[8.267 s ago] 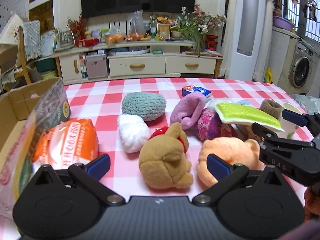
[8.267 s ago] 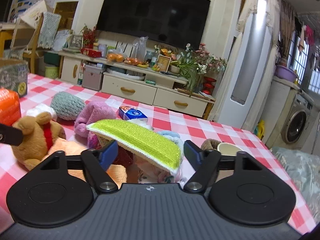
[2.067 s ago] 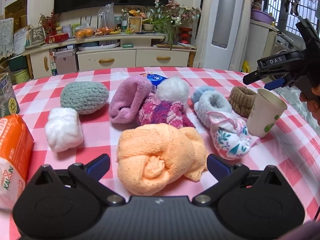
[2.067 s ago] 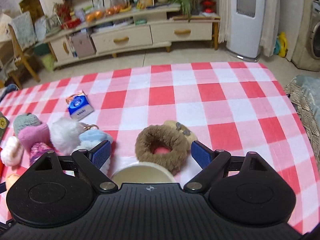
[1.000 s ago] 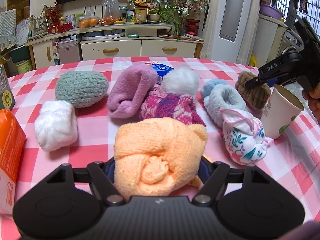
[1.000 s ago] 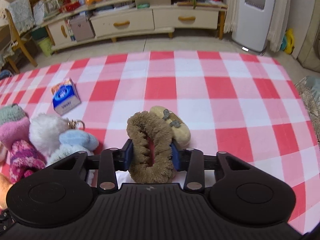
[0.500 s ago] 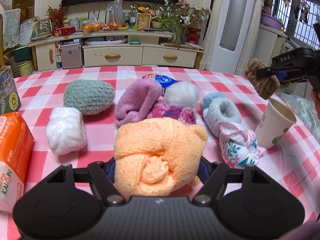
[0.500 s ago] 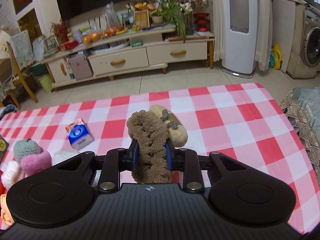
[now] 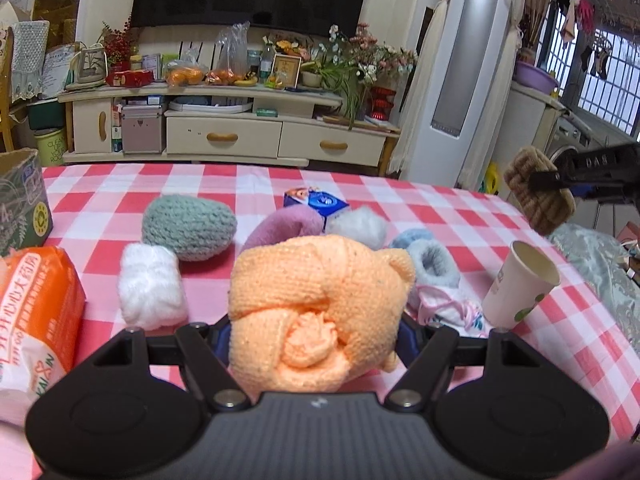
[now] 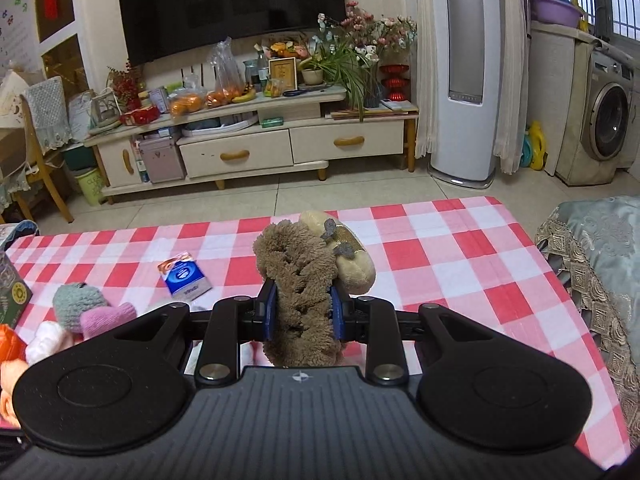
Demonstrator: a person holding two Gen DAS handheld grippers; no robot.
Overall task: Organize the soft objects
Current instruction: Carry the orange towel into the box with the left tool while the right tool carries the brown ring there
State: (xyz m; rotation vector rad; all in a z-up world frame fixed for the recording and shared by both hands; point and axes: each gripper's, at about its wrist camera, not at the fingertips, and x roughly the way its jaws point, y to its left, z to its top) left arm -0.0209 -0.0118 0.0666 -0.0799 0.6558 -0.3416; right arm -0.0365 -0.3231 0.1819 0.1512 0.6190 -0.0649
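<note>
While my left gripper (image 9: pixel 314 330) tilted down toward the checked table (image 9: pixel 100 200), its blue pads were pressed into both sides of the orange knitted bundle (image 9: pixel 316 312), about half open around that bulk and carrying it clear of the cloth. Behind it on the table lay a white fluffy roll (image 9: pixel 151 287), a grey-green knitted ball (image 9: pixel 188 227), a mauve plush piece (image 9: pixel 280 226), a white pompom (image 9: pixel 357 226), pale blue fuzzy slippers (image 9: pixel 434 260) and a floral baby shoe (image 9: pixel 448 308). A paper cup (image 9: pixel 518 284) stood upright near the right edge; I could not see anything inside it. An orange pack (image 9: pixel 34 312) lay at the left, with a cardboard box (image 9: pixel 22 200) behind it, its contents hidden. At the far right my right gripper (image 9: pixel 536 184) reached in, clamped on the brown fuzzy scrunchie (image 9: pixel 538 196) in the air above the table's edge.

From the right wrist, the gripper (image 10: pixel 302 316) pointed down over the table (image 10: pixel 460 264), jaws nearly closed and squeezing the scrunchie (image 10: pixel 300 280) flat between the blue pads, upright. A beige plush piece (image 10: pixel 352 260) hung against its far side. A blue tissue pack (image 10: pixel 184 276) lay flat further left
</note>
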